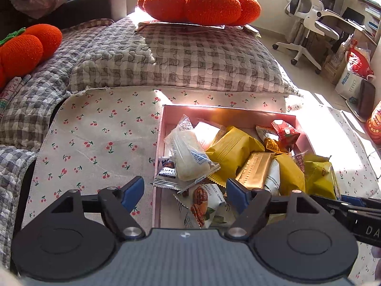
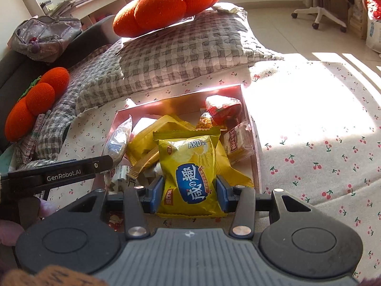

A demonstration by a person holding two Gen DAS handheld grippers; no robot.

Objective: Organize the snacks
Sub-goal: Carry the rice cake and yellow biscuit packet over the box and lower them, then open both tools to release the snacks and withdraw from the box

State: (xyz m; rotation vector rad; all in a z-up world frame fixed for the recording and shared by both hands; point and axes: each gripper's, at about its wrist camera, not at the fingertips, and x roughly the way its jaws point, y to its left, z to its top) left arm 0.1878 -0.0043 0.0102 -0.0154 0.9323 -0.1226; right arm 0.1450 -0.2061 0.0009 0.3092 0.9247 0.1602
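Observation:
A pink box (image 1: 228, 109) on the cherry-print cloth holds several wrapped snacks: a clear rice-cake pack (image 1: 188, 152), yellow packs (image 1: 231, 152), a gold bar (image 1: 254, 169), a red pack (image 1: 285, 131) and a walnut pack (image 1: 204, 205). My left gripper (image 1: 184, 190) is open and empty over the box's near left edge. My right gripper (image 2: 189, 190) is shut on a yellow chip bag (image 2: 190, 174), held over the near end of the box (image 2: 254, 147). The chip bag also shows at the right of the left wrist view (image 1: 321, 178).
The box sits on a cherry-print cloth (image 1: 100, 138) beside a checked quilt (image 1: 178, 54). Orange pumpkin cushions (image 1: 200, 2) (image 1: 26, 47) lie behind and left. A white office chair (image 1: 309, 19) and bags (image 1: 354, 74) stand on the floor at the right.

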